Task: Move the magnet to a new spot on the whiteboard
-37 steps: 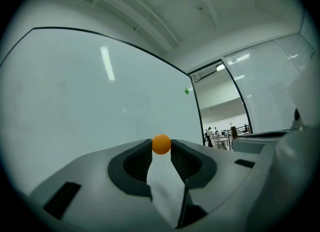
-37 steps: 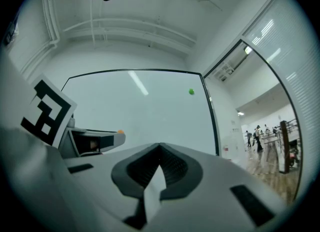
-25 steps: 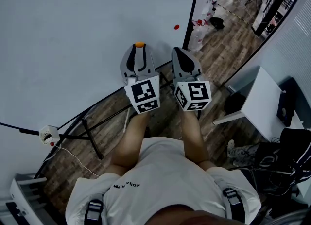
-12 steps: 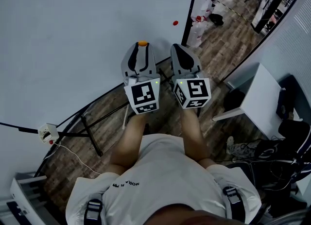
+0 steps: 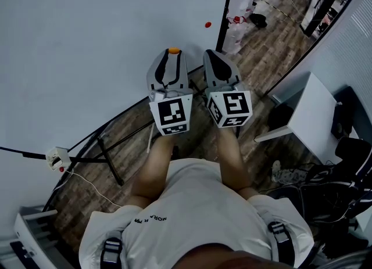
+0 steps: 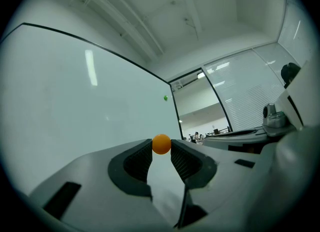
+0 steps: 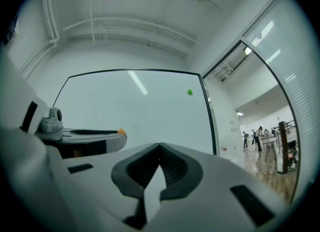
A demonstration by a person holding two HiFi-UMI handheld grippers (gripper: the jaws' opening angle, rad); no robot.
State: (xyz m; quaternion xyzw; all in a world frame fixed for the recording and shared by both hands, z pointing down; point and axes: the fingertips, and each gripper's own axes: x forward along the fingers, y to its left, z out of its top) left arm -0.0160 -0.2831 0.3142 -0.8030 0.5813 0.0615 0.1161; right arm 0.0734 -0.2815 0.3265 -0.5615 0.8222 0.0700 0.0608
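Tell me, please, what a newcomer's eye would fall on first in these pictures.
The small orange magnet, pinched between the jaws of the left tool, draws the eye first. It is bright against the large pale whiteboard that fills the upper left of the head view. Beside it, the right tool is shut and empty.

Orange magnet (image 6: 161,144), white whiteboard (image 5: 87,41), brown wooden floor (image 5: 267,58)

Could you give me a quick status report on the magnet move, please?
Left gripper shut on orange magnet at its tips. Right gripper shut, empty. Another small magnet near right edge of whiteboard, well clear.
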